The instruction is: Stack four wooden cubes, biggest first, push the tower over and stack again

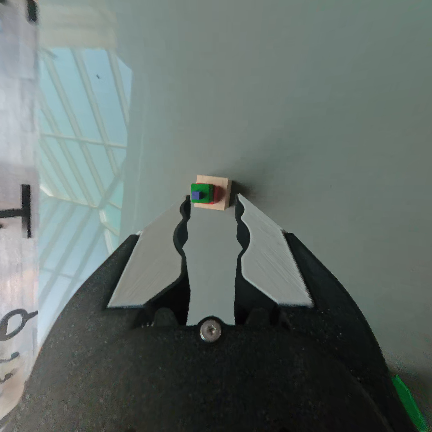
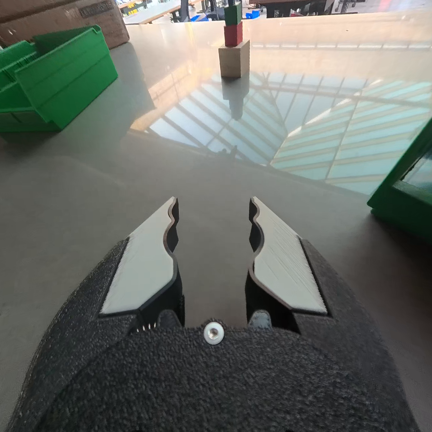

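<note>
A stack of wooden cubes stands on the grey table. In the left wrist view I look down on it: a small blue cube (image 1: 197,194) on a green cube (image 1: 205,193), on a red cube (image 1: 217,194), on a plain wood cube (image 1: 222,187). My left gripper (image 1: 212,198) is open and empty, high above the stack. In the right wrist view the stack stands far ahead: wood cube (image 2: 232,61), red cube (image 2: 233,34), green cube (image 2: 233,14); its top is cut off. My right gripper (image 2: 214,205) is open and empty, low over the table.
A green plastic bin (image 2: 56,79) stands at the left, with a cardboard box (image 2: 63,16) behind it. Another green bin (image 2: 406,187) sits at the right edge. The glossy table (image 2: 93,187) reflects a skylight. Desks and chairs show beyond the far edge. Left tips to right tips: about 40 cm. From my left tips it is roughly 12 cm to the plain wood cube (image 1: 222,187); from my right, 40 cm. Seen from the right wrist view (image 2: 235,45) as well.
</note>
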A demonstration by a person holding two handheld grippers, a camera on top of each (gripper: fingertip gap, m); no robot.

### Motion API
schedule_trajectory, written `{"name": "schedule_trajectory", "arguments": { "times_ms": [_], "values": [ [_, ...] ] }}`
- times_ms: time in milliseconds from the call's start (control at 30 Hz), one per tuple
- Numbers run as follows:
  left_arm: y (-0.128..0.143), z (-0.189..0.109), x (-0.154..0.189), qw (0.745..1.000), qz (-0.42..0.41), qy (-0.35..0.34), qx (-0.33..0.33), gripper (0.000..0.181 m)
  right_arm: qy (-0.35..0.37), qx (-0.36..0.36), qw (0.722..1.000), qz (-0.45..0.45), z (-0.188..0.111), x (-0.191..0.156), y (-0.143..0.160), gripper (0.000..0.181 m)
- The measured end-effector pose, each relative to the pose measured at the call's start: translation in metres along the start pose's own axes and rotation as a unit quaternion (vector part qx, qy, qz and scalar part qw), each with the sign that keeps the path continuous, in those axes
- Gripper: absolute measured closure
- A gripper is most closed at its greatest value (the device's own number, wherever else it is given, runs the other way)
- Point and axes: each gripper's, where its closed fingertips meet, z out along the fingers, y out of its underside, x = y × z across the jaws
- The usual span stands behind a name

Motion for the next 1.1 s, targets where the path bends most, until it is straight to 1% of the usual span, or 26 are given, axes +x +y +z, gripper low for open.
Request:
{"name": "schedule_trajectory", "arguments": {
  "times_ms": [133, 233, 333, 433, 567, 700, 833, 967, 1100],
  "values": [
    [-0.014, -0.042, 0.046, 0.991, -0.014, -0.022, 0.129, 0.144, 0.013, -0.007, 1.000, -0.012, -0.002, 0.000, -0.002, 0.120],
    [-0.011, -0.074, 0.091, 0.975, -0.034, -0.045, 0.217, 0.145, 0.014, -0.006, 1.000, -0.018, -0.004, -0.004, -0.006, 0.119],
    [0.004, -0.096, 0.140, 0.954, -0.069, -0.071, 0.282, 0.144, 0.013, -0.005, 1.000, -0.027, -0.007, -0.009, -0.009, 0.118],
    [0.029, -0.105, 0.185, 0.934, -0.104, -0.116, 0.322, 0.144, 0.011, -0.005, 0.999, -0.033, -0.010, -0.017, -0.010, 0.118],
    [0.066, -0.106, 0.238, 0.898, -0.172, -0.189, 0.358, 0.140, 0.007, -0.008, 0.999, -0.040, -0.014, -0.026, -0.010, 0.117],
    [0.101, -0.108, 0.280, 0.855, -0.243, -0.263, 0.376, 0.133, 0.014, -0.002, 0.999, -0.046, -0.019, -0.031, -0.010, 0.115],
    [0.127, -0.104, 0.314, 0.816, -0.330, -0.279, 0.384, 0.122, 0.023, 0.005, 0.999, -0.047, -0.024, -0.033, -0.010, 0.111],
    [0.141, -0.094, 0.341, 0.802, -0.372, -0.285, 0.371, 0.115, 0.024, 0.015, 0.998, -0.054, -0.028, -0.038, -0.013, 0.109],
    [0.142, -0.083, 0.359, 0.802, -0.385, -0.277, 0.364, 0.113, 0.022, 0.024, 0.998, -0.059, -0.029, -0.044, -0.016, 0.110]
  ]
}}
